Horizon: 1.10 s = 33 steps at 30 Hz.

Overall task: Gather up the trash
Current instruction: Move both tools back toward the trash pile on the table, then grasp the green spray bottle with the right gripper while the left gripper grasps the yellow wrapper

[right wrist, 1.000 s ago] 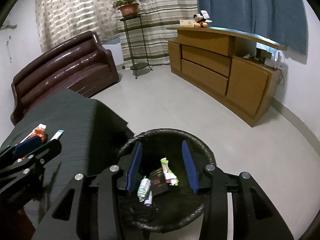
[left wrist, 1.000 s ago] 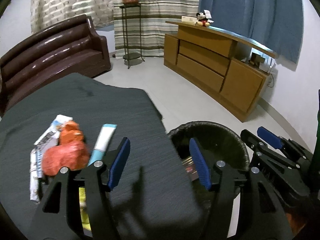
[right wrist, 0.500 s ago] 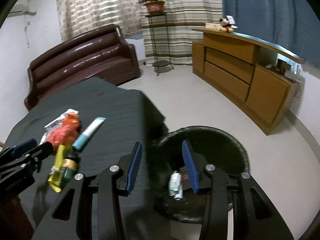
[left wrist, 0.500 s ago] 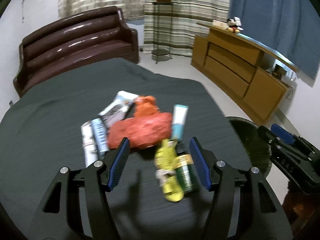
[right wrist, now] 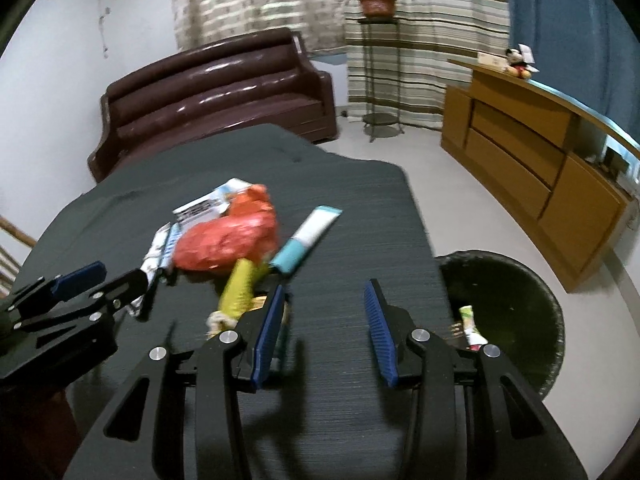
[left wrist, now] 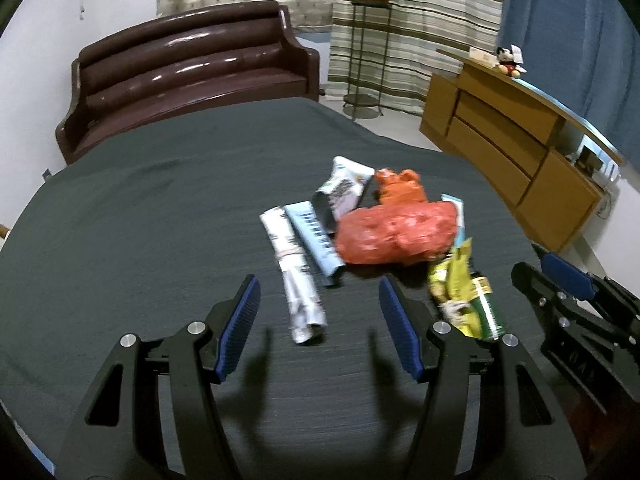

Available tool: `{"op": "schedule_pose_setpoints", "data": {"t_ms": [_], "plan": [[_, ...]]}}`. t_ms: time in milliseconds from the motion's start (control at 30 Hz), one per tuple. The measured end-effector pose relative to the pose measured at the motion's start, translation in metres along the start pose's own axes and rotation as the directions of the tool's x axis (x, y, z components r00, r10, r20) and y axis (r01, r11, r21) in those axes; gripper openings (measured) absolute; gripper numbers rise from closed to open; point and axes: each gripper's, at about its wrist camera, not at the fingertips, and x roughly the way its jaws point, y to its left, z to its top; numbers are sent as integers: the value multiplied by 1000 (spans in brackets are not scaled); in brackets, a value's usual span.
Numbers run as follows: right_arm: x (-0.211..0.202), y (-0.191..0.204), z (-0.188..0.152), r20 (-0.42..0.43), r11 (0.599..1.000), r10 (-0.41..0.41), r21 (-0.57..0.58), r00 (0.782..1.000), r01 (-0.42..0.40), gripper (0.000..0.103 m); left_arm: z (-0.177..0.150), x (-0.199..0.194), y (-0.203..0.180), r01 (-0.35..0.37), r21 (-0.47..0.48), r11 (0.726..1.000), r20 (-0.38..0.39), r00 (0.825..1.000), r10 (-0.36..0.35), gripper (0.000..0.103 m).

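The trash lies in one loose heap on the dark-clothed surface, and the piece the next move most likely turns on is the rolled silver wrapper at the heap's near-left edge. Its long axis runs nearly straight away from the left hand-held gripper, near end lying between the blue pads, so the roll sits end-on to the jaws and they would close across its narrow width. Beside it, touching, lies a pale blue wrapper on much the same line; behind these sit the red plastic bag and a printed packet. The yellow-green wrapper lies to the right of the left tool. The left hand-held gripper stands moderately wide and empty, above the cloth. The right hand-held gripper is narrower, also empty, with only bare cloth between its pads; the teal and white tube lies ahead of it, slanting up to the right. The black bin sits on the floor beside the surface's right edge, nearer the right hand.
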Motion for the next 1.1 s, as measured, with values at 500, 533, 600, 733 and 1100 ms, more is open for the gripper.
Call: {"op": "schedule_pose_setpoints", "data": {"t_ms": [500,533,600,733,1100], "plan": [[9,30,-11,-74,999,-1,-53,997,-3,32,-7,4,25,1,-46,999,-18,1000,-1,60],[9,30,-11,-76,999,-3,-54,997,-2,31,-7,4,25,3,-47,999,-18,1000,-3,60],[9,31,-13,-82,999,-5,-53,997,1,30,-8,5,25,7,-49,999,-20,1000,-8,60],[13,31,-13,-96,999,-6,-46,995,2,25,-8,6,22,15,-47,999,-22,1000,-16,60],[2,20,-13,-61,999,-17,-32,998,15,25,-11,4,-7,60,-14,998,-34,998,-60,60]]}}
